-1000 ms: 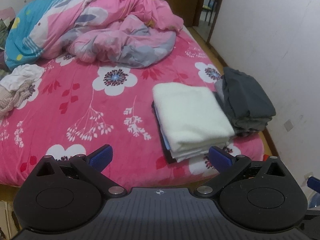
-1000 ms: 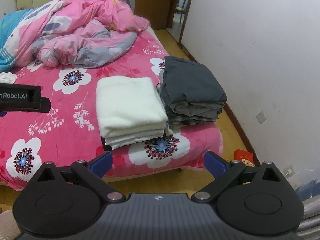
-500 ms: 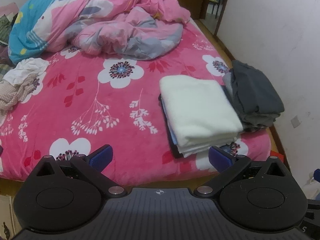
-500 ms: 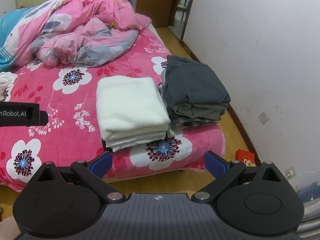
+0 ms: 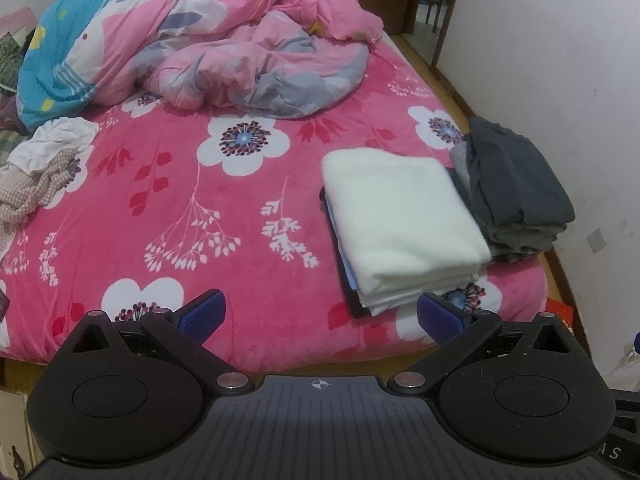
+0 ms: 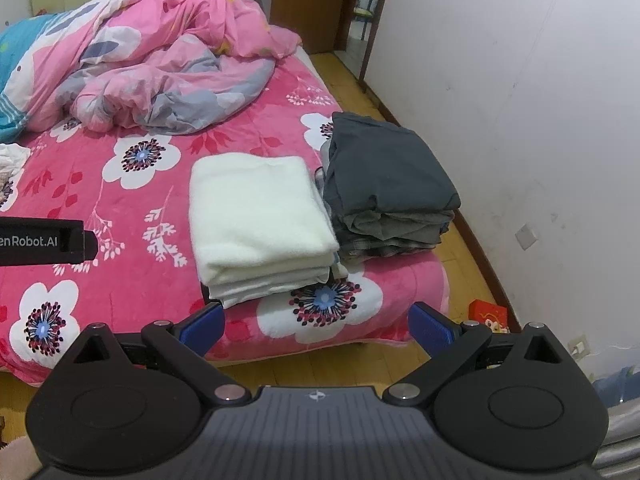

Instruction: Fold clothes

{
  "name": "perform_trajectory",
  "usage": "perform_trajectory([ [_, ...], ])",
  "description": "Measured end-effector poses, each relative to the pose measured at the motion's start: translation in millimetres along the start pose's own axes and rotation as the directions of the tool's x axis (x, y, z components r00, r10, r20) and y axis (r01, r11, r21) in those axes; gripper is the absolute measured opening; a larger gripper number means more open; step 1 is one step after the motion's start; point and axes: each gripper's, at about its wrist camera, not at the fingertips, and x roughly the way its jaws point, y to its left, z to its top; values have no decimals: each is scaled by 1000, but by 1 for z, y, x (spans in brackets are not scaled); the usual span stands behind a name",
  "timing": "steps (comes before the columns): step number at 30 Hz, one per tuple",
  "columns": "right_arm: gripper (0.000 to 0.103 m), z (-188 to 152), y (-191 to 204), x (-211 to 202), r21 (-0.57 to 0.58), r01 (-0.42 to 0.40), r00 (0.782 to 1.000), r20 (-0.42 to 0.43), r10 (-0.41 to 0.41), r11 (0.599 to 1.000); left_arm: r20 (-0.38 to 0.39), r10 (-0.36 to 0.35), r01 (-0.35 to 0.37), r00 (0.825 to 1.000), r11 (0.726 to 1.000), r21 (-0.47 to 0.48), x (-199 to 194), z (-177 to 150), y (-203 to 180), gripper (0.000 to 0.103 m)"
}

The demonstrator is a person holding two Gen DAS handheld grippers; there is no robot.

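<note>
A folded white cloth (image 5: pixel 400 224) tops a stack of folded clothes on the pink flowered bed (image 5: pixel 200 208); it also shows in the right wrist view (image 6: pixel 256 224). A folded dark grey pile (image 5: pixel 516 188) lies right of it, near the bed's edge (image 6: pixel 384 176). Unfolded white and checked clothes (image 5: pixel 44 168) lie crumpled at the bed's left side. My left gripper (image 5: pixel 320 314) is open and empty, held off the bed's near edge. My right gripper (image 6: pixel 318 326) is open and empty, over the floor before the bed.
A rumpled pink and blue quilt (image 5: pixel 224 48) covers the far end of the bed. A white wall (image 6: pixel 520 100) runs along the right, with a wooden floor strip (image 6: pixel 464 256) and a small red box (image 6: pixel 488 314) beside it. A doorway (image 6: pixel 360 0) is at the back.
Both grippers have drifted a little; the left view has shifted so the bed and stacks sit slightly further right and lower. Both stay open and empty. The clothes have not moved.
</note>
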Motion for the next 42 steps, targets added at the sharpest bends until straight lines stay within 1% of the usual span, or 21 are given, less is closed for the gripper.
perform_trajectory([
  [9, 101, -2, 3, 0, 0, 12, 1000, -21, -12, 1000, -11, 3, -3, 1000, 1000, -12, -1, -4, 2, 103],
  [14, 101, -8, -3, -1, 6, 37, 999, -28, -37, 999, -25, 3, -3, 1000, 1000, -7, 0, -11, -3, 103],
  [18, 101, -14, -14, -3, 21, 63, 997, -36, -62, 998, -32, -17, 18, 999, 1000, 12, 0, -16, -16, 103],
  [21, 102, -20, -26, -7, 31, 96, 995, -38, -95, 995, -32, -37, 38, 999, 999, 32, 0, -20, -30, 103],
  [28, 102, -34, -58, -11, 91, 151, 988, -58, -146, 984, -40, -75, 78, 996, 994, 80, -2, -29, -61, 103],
  [34, 102, -43, -72, -13, 116, 171, 984, -67, -164, 978, -41, -93, 97, 995, 989, 108, -6, -34, -76, 103],
  [42, 102, -46, -77, -14, 125, 174, 984, -67, -166, 977, -32, -96, 99, 995, 988, 116, -8, -34, -80, 103],
])
